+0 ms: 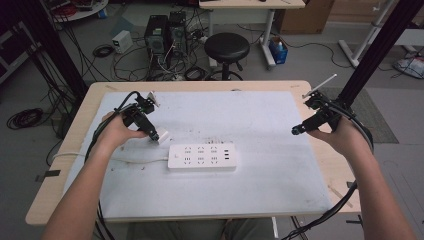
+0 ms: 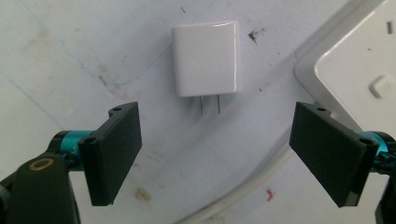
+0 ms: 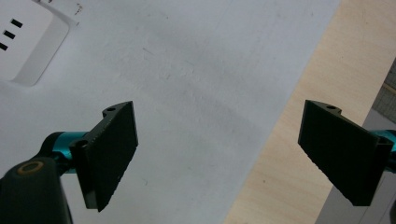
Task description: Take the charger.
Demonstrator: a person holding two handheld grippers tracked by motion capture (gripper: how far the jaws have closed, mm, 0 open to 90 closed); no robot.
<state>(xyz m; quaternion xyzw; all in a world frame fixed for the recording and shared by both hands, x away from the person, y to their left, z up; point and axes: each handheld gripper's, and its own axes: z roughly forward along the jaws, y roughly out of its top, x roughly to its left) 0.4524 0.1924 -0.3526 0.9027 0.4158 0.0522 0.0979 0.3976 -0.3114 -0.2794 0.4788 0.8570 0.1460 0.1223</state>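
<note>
A small white plug adapter (image 2: 206, 58) with two metal prongs lies flat on the white mat, prongs toward the camera. My left gripper (image 2: 219, 158) hovers just short of it, jaws wide open with nothing between them. From above, the adapter (image 1: 162, 136) sits just left of a white power strip (image 1: 202, 157), and the left gripper (image 1: 153, 134) is right beside it. The strip's corner (image 2: 355, 70) is at the right of the left gripper view. My right gripper (image 1: 296, 131) is open over the mat's right side, its jaws (image 3: 233, 158) empty.
The white mat (image 1: 220, 185) covers most of the wooden table (image 1: 55, 190). The strip's white cord (image 1: 135, 160) runs left across the mat. Bare wood edge (image 3: 299, 140) lies under the right gripper. A black stool (image 1: 226, 47) and computer towers stand on the floor beyond.
</note>
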